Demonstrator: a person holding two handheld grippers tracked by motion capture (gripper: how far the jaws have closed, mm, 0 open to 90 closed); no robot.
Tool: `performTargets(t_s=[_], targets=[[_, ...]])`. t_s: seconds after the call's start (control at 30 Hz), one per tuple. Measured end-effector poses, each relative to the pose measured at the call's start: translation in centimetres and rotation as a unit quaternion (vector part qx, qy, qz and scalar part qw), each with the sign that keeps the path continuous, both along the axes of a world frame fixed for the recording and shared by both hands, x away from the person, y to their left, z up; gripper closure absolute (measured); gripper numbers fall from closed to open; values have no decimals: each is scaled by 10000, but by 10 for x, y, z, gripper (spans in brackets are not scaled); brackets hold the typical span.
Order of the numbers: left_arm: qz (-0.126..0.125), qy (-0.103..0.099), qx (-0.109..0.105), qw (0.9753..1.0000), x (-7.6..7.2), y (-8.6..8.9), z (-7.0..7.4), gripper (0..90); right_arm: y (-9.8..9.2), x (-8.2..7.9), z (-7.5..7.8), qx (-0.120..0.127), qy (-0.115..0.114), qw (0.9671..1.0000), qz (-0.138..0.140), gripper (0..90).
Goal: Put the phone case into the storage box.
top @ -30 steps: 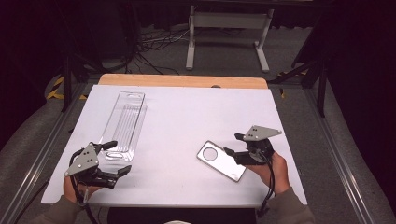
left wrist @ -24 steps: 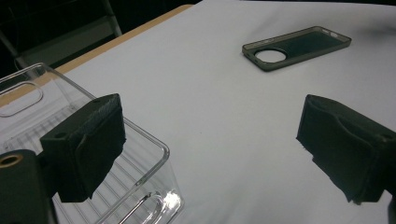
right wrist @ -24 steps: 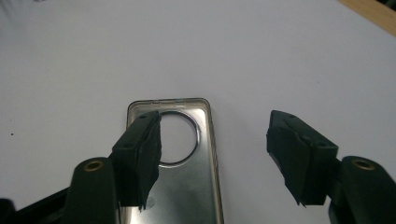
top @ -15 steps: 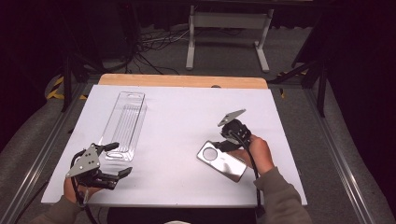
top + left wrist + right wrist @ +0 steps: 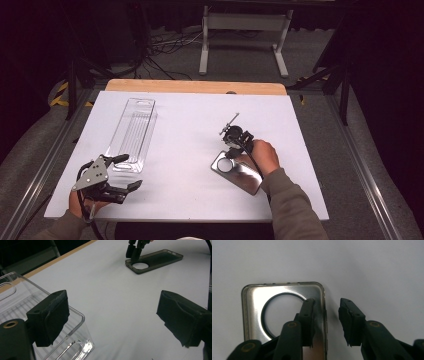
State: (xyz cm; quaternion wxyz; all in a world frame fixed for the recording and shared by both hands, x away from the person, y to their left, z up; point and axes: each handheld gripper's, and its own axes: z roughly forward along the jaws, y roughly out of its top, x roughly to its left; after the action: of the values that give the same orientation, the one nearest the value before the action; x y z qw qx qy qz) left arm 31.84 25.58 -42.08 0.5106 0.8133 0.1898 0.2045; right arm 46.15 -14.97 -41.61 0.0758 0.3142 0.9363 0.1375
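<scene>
Phone case [image 5: 284, 307] edge between right tool [image 5: 327, 315] jaws, seemingly.

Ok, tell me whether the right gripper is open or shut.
Open. The right gripper has a gap between its jaws, straddling the side wall of the phone case, which lies flat.

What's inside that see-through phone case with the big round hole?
Nothing lies in the phone case; white table shows through its round hole. The right claw, open, straddles one side wall and hides part of the inside.

Phone case [image 5: 237, 171] lies right of the plastic tray [image 5: 134, 132].
</scene>
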Motion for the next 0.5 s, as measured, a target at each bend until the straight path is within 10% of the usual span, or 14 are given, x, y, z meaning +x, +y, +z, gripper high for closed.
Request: performTargets(t_s=[0.5], targets=[[11, 48, -59, 10000, 1, -1, -1, 142, 16, 8, -2, -521, 90, 9986, 92, 796]])
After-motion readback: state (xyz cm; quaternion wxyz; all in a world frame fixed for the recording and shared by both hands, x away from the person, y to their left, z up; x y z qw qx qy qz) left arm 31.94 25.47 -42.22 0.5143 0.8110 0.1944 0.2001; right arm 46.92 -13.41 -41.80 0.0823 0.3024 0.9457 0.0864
